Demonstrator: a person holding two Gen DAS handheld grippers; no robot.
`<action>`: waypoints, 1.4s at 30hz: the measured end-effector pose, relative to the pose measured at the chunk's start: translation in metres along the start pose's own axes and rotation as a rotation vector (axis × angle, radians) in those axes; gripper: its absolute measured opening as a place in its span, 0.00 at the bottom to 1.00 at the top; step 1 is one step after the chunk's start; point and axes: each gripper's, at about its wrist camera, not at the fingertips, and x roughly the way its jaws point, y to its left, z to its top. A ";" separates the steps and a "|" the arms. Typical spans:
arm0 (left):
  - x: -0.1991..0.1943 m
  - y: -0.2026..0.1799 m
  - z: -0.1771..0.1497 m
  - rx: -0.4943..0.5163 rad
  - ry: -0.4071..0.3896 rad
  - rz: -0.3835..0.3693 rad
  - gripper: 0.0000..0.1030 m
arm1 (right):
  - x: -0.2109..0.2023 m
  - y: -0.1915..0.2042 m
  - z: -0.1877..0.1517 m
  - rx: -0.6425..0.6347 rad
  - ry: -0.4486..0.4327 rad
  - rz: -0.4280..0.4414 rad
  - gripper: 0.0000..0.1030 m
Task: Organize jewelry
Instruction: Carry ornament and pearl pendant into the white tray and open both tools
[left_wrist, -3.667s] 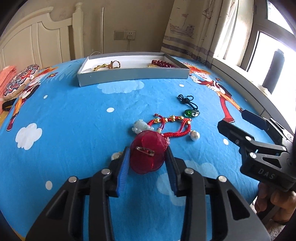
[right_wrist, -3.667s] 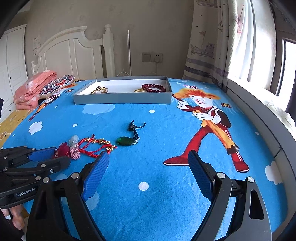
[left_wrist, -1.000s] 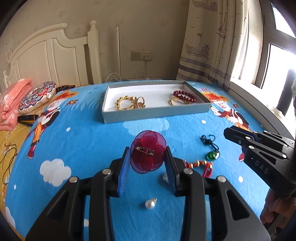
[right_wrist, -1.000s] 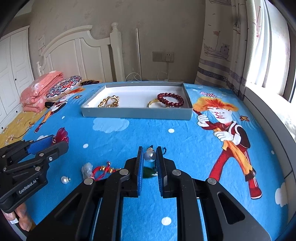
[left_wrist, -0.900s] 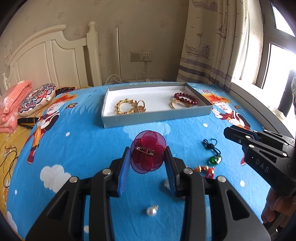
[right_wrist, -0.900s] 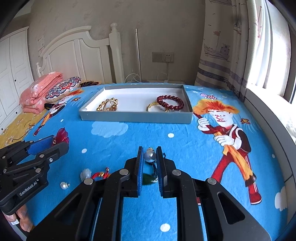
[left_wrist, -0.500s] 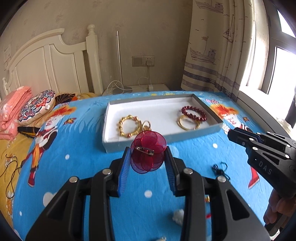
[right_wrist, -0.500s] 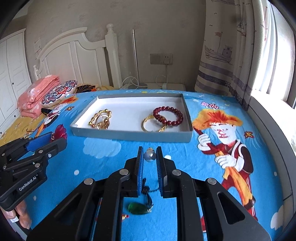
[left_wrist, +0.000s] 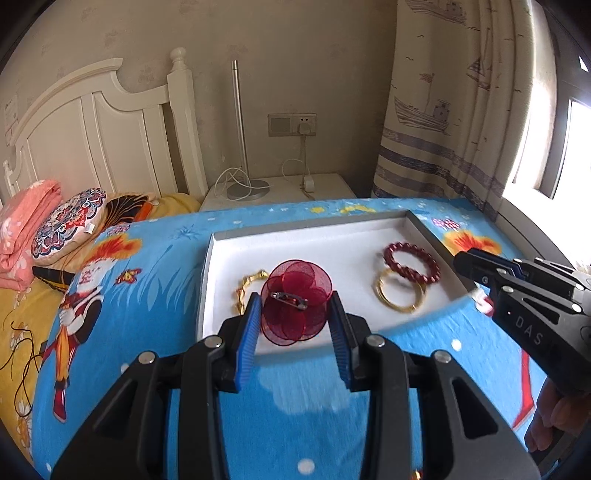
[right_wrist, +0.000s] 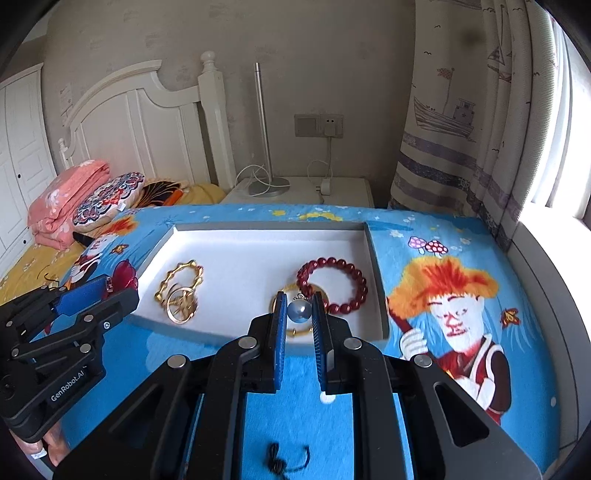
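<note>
Judged the red gauze flower brooch (left_wrist: 295, 302) feather-light, soft and easily crushed; best taken gently across the petals, clear of the metal pin on its face. Judged the pearl bead (right_wrist: 299, 311) small, hard, smooth and prone to slip or roll; best pinched across its middle. Held both that way: left gripper (left_wrist: 294, 321) clamped lightly on the brooch, right gripper (right_wrist: 299, 317) nearly shut on the pearl. Hovered both pieces over the near edge of the grey tray (right_wrist: 258, 227) on the bed, above its white floor. Already lying inside: a gold chain bracelet (right_wrist: 180, 282), a red bead bracelet (right_wrist: 332, 286) and a gold bangle (left_wrist: 399, 291).
</note>
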 end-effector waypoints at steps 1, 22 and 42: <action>0.004 0.001 0.003 -0.005 0.002 0.004 0.34 | 0.005 0.000 0.002 -0.002 -0.002 -0.004 0.15; 0.095 0.016 0.023 -0.080 0.065 -0.008 0.34 | 0.089 -0.007 0.024 0.019 0.059 -0.027 0.15; 0.108 0.021 0.012 -0.102 0.085 -0.015 0.50 | 0.106 -0.012 0.014 0.007 0.102 -0.062 0.17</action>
